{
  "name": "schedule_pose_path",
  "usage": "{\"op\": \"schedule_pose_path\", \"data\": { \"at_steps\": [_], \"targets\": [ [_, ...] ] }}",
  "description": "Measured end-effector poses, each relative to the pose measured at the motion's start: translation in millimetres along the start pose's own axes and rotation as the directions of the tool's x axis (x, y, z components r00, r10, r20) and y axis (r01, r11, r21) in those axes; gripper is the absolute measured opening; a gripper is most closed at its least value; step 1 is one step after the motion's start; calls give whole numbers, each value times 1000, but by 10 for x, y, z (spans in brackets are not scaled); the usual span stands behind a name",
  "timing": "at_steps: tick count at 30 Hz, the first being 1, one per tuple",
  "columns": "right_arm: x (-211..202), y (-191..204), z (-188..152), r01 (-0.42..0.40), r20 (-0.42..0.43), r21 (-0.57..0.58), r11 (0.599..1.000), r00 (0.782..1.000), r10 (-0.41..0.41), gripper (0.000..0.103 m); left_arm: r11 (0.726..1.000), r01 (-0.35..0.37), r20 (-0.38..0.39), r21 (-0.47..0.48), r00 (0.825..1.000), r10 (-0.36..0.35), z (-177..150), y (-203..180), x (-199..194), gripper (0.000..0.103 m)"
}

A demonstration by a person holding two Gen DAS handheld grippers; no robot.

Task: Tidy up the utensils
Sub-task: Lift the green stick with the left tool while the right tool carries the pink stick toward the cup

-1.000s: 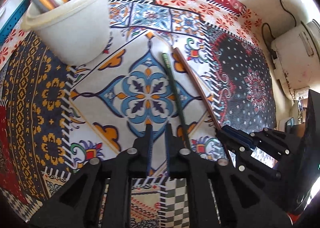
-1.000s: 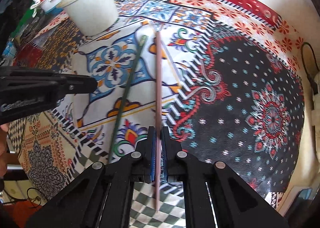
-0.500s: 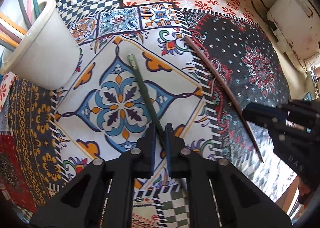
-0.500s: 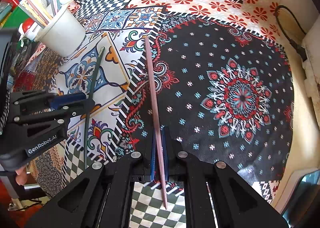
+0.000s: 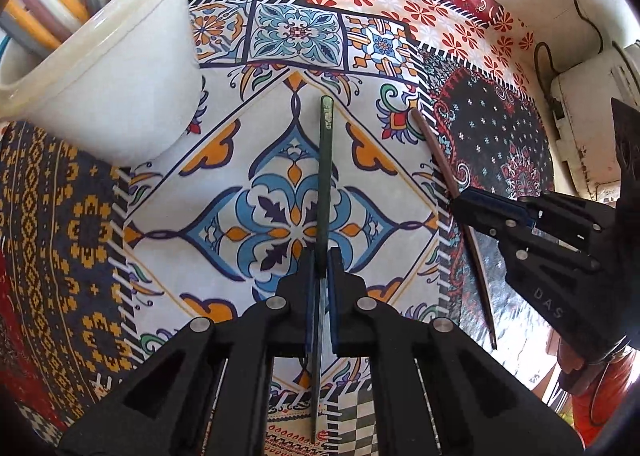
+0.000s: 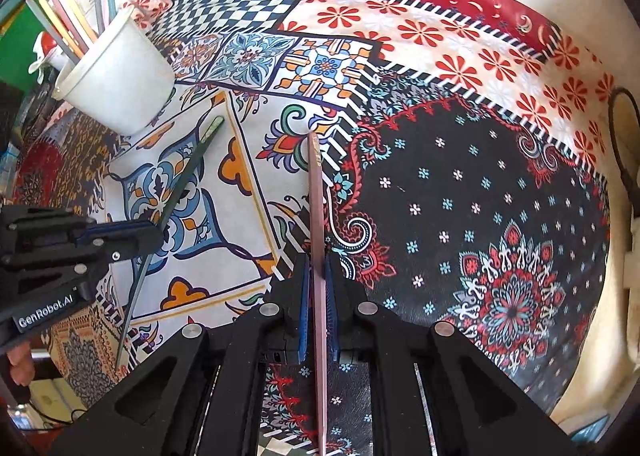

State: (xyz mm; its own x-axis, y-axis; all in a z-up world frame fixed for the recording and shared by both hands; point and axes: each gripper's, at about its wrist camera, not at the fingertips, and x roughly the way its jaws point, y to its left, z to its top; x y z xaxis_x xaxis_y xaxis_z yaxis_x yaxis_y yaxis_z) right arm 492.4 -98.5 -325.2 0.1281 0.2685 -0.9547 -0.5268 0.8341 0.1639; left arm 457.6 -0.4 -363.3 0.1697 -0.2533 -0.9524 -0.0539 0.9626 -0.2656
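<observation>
While upright, white cup [image 5: 116,67] holds colored chopsticks [image 5: 48,11].

The left gripper [image 5: 320,276] is closing its jaws on a slender dark green chopstick [image 5: 326,175] that runs between the blue pads. A white plastic cup [image 5: 116,75] holding coloured sticks stands upper left on the patchwork-patterned tablecloth [image 5: 80,223] covering the table. At right, the right gripper [image 5: 464,203] clamps a slender brown chopstick [image 5: 436,153].
</observation>
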Motion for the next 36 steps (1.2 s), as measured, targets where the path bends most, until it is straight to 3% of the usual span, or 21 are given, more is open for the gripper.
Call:
{"op": "schedule_pose_path", "data": {
  "at_steps": [8,15,25,28,36],
  "targets": [
    [130,94,262,0,-22,-30,1000,1000,-1,5,994,-70,12,87,997,70,124,-181,43,6],
    [159,78,436,-29,-33,11,1000,999,30,6,986,-95,1,134,995,96,378,-310,132,6],
    [-140,-106,428,-38,66,62,997,997,33,6,991,-69,-17,117,997,72,732,-396,249,5],
    [-321,-109,366,-32,114,80,996,993,23,5,987,-112,-5,116,994,113,658,-401,220,5],
    [-878,-70,272,-31,269,79,996,963,8,5,991,-103,133,84,987,91,295,-404,-276,5]
  ]
}}
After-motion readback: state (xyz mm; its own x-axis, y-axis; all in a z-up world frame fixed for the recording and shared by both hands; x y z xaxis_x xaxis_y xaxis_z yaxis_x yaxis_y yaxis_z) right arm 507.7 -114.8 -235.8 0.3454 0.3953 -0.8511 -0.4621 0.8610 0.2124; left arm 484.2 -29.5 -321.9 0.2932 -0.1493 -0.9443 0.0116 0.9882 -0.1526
